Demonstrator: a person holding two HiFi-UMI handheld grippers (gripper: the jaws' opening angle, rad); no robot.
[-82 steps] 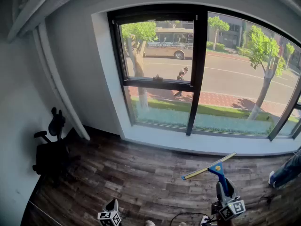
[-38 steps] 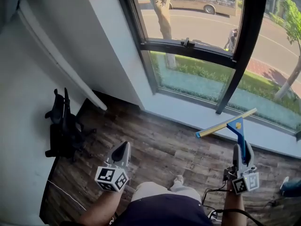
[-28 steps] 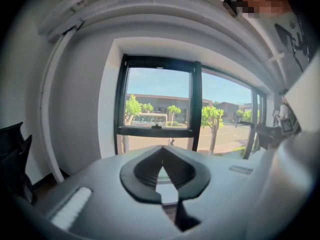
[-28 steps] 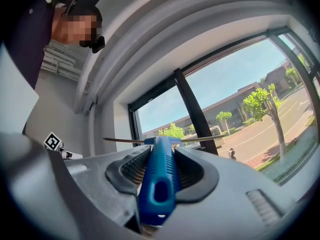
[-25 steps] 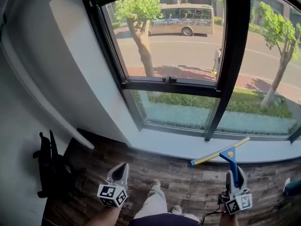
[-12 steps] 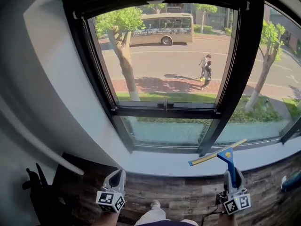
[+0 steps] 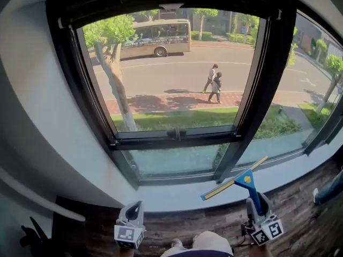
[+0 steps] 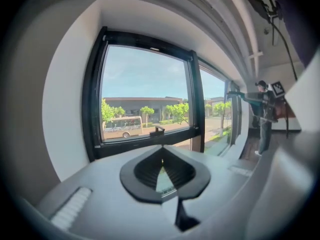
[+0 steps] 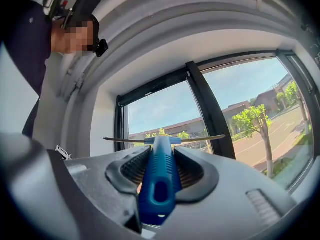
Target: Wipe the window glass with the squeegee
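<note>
- Left gripper (image 7: 134,210) held low at the person's left, pointing up and forward; its jaw tips meet, with nothing between them
- Right gripper (image 7: 256,204) held low at the right, near upright; its jaws are clamped on the blue handle of the squeegee (image 7: 244,181)
- The two grippers sit well apart, at about the same height
</note>
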